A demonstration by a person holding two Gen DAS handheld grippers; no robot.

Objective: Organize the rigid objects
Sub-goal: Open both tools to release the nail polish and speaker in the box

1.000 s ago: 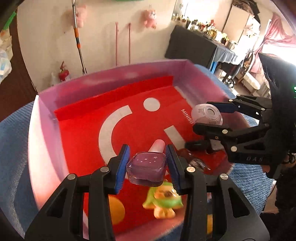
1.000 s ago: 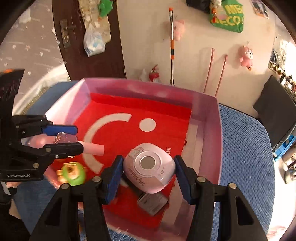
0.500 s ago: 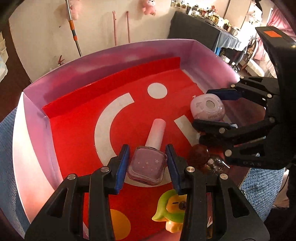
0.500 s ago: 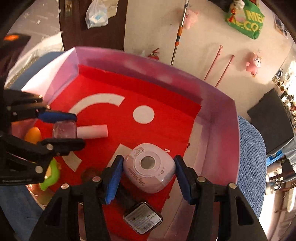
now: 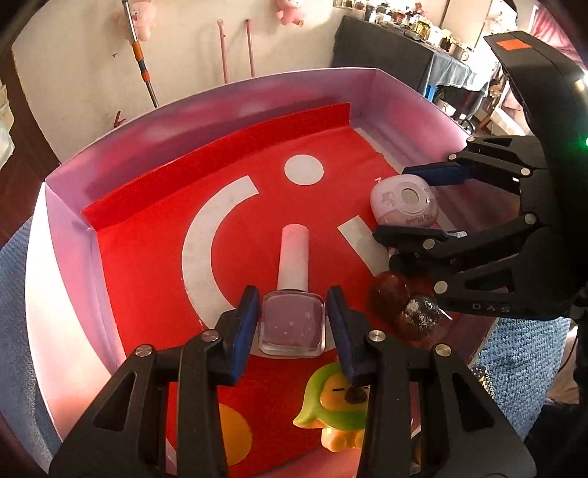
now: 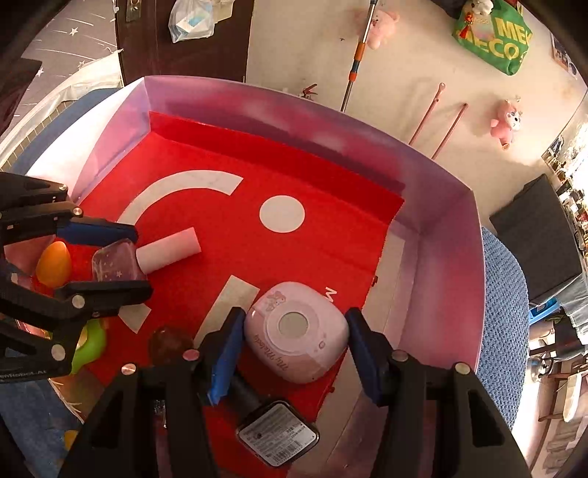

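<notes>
Both lowered: left gripper (image 5: 292, 323) brackets bottle (image 5: 292, 320), now lying flat.

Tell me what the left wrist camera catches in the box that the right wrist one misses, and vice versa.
Only the left wrist view shows the face of the green and yellow toy figure and the glittery dark ball on the reddish translucent piece.

Only the right wrist view shows the dark labelled block lying below the pink case, and the green bag on the wall.

Both show the left gripper around the nail polish bottle, the right gripper around the pink case, and the box with its red liner.
</notes>
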